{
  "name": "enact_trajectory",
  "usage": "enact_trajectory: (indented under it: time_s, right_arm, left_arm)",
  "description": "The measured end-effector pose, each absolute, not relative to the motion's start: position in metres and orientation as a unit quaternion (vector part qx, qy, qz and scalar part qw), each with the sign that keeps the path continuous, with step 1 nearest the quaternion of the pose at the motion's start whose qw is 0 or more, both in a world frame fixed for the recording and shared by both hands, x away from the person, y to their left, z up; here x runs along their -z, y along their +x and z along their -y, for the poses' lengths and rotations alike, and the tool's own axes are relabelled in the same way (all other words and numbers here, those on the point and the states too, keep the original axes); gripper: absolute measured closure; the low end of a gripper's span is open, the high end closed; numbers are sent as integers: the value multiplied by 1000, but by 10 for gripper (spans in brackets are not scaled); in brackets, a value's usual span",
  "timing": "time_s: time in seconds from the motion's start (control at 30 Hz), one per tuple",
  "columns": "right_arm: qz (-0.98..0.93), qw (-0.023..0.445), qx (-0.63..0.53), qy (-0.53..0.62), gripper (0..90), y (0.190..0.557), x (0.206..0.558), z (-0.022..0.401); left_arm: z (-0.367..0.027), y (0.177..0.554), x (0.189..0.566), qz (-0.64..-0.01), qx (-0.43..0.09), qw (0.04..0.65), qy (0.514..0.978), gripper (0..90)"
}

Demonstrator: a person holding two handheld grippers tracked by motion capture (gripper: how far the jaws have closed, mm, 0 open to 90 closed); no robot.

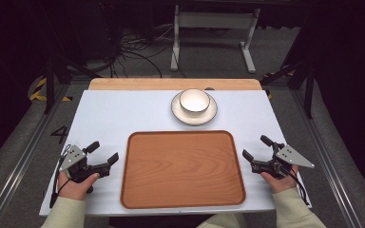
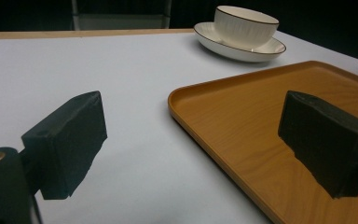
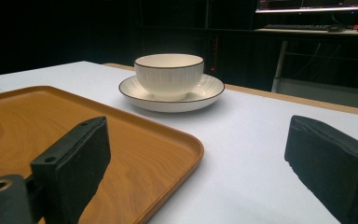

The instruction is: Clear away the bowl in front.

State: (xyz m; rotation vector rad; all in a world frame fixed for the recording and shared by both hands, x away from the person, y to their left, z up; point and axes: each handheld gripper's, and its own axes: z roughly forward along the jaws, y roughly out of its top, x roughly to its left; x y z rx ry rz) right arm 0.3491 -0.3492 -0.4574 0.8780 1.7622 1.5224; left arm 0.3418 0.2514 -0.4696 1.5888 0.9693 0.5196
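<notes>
Both grippers sat parked at the near table corners, left gripper (image 1: 106, 153) at 8 o'clock and right gripper (image 1: 253, 147) at 4 o'clock of the rectangular wooden tray (image 1: 183, 168), each released with jaws spread wide and nothing between them, likely staged for a two-handed reach. The white ribbed ceramic bowl (image 1: 194, 101) stood upright on its dark-rimmed white saucer (image 1: 194, 114) at 12 o'clock, just beyond the tray's far edge, well apart from both grippers. The tray lay bare on the white tabletop (image 1: 109, 114), probably the destination.

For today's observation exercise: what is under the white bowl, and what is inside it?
The bowl stands on a white dark-rimmed plate. Its inside looks empty from above; the plate's centre beneath it is covered.
</notes>
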Motion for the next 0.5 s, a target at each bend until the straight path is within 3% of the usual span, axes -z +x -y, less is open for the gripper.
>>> enact_trajectory:
  time_s: [0.27,0.5]
  right_arm:
    - [-672,313,-583,334,132,350,457,350]
    - [-675,303,-583,335,125,352,457,351]
  left_arm:
    - [-252,339,462,-404,-239,557,685,96]
    - [-249,337,451,-401,-243,558,685,104]
